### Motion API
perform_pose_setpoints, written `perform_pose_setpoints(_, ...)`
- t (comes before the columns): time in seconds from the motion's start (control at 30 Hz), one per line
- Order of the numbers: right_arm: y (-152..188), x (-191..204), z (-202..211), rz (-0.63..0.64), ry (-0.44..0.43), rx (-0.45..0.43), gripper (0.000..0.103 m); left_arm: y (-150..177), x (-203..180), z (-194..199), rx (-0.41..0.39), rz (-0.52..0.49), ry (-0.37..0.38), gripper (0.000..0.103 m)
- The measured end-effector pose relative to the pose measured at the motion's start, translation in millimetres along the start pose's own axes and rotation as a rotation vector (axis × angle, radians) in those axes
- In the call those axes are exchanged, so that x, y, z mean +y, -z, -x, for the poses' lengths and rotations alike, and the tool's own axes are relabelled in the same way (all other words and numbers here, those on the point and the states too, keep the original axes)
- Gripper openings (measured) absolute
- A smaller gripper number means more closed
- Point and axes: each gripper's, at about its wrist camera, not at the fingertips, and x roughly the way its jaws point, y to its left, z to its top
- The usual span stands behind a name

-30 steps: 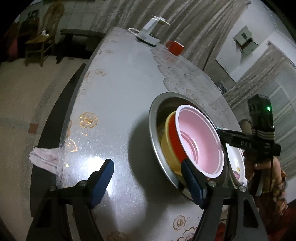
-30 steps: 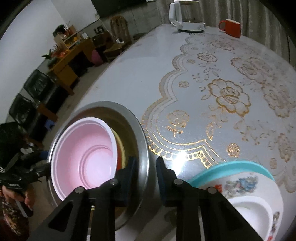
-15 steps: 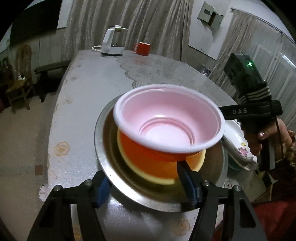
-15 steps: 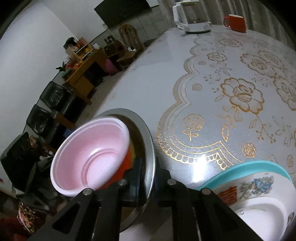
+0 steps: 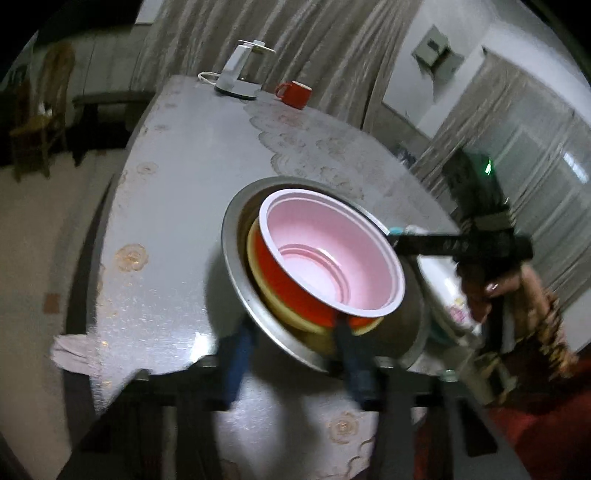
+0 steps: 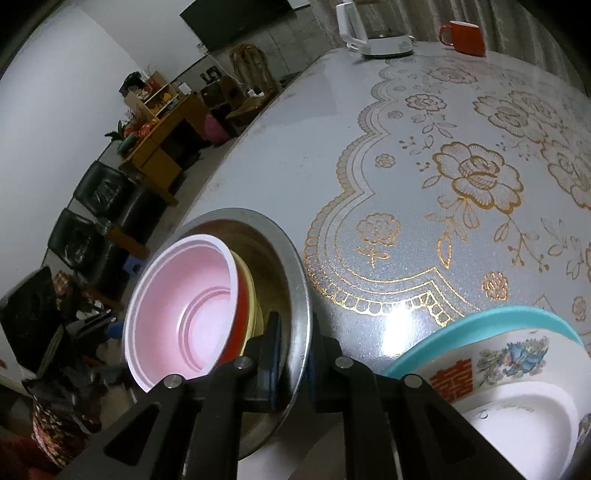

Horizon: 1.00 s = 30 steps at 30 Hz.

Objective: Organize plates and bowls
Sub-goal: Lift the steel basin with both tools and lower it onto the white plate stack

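A white electric kettle [image 6: 373, 33] and a red mug [image 6: 463, 37] are seen near each other at the far end of the desk [image 6: 295, 147], which is covered by a gold-flowered cloth. A black sofa [image 6: 96, 221] and wooden cabinet [image 6: 159, 147] are set against the wall.

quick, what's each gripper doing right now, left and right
Left gripper: open, straddling the metal basin rim.
Right gripper: shut on the metal basin rim.

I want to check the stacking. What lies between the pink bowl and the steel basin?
In both wrist views, a yellow bowl lies between the pink bowl and steel basin.
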Motion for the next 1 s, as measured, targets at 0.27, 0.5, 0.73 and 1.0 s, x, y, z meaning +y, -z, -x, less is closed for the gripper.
perform_pose_setpoints(0.27,0,-3,-1,-0.012,-0.029,-0.009,0.013,1,-2,5,-0.046,-0.044,-0.042,0.033)
perform_pose_setpoints(0.5,-1,0,10,-0.011,-0.044,-0.048,0.013,-5,-9,15,-0.091,-0.057,-0.039,0.033)
perform_pose_setpoints(0.73,2,-2,45,-0.034,-0.05,-0.127,0.013,-25,-36,22,-0.135,-0.105,-0.005,0.033)
perform_pose_setpoints(1.0,29,-25,106,-0.104,-0.002,-0.241,0.013,-44,-87,3,-0.137,-0.21,0.088,0.033)
